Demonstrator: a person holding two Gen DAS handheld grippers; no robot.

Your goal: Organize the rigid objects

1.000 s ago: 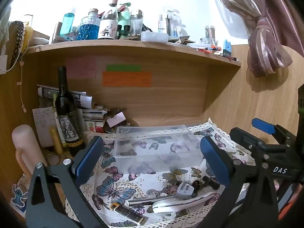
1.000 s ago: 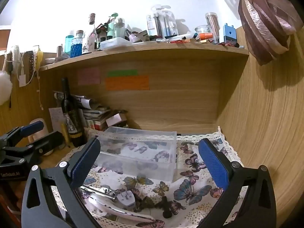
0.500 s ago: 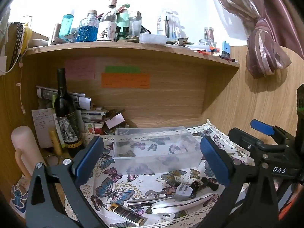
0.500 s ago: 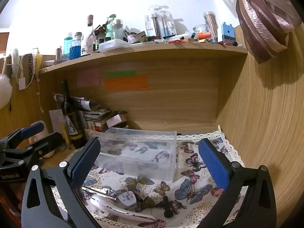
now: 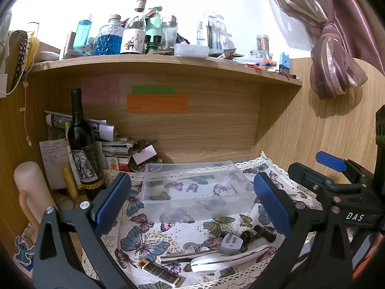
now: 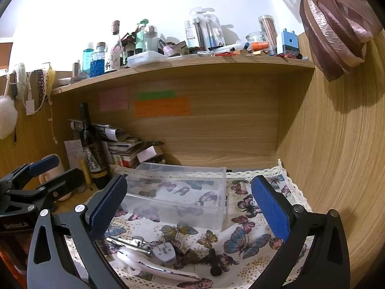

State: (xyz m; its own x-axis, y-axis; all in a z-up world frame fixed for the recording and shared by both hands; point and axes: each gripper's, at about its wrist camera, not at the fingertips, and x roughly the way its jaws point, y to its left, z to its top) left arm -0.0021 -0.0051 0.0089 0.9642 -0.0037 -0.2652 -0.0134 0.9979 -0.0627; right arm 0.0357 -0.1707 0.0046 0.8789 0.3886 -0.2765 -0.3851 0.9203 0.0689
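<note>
Grippers both released, holding nothing: left gripper [image 5: 192, 202], right gripper [image 6: 189, 204]. Clear bin [image 5: 197, 187] empty at 12 o'clock; clutter near 6: plug adapter [image 5: 231, 242], white shoehorn-like piece [image 5: 228, 259], keys [image 5: 190, 252]. Suggest taking adapter first, w/ squeeze across flat sides.

Over the last second the view from the left claw [image 5: 192, 202] shifts slightly: the clear rectangular plastic box [image 5: 196, 190] sits a little lower and nearer between the blue pads, and the wooden shelf [image 5: 166, 63] reads marginally lower in frame. From the right claw [image 6: 189, 204] the same box [image 6: 176, 190] has barely shifted, and the white plug adapter [image 6: 164, 252] reads a little higher between the pads. Claw openings are unchanged and the small items on the butterfly-print cloth [image 5: 144, 243] have not been displaced.
</note>
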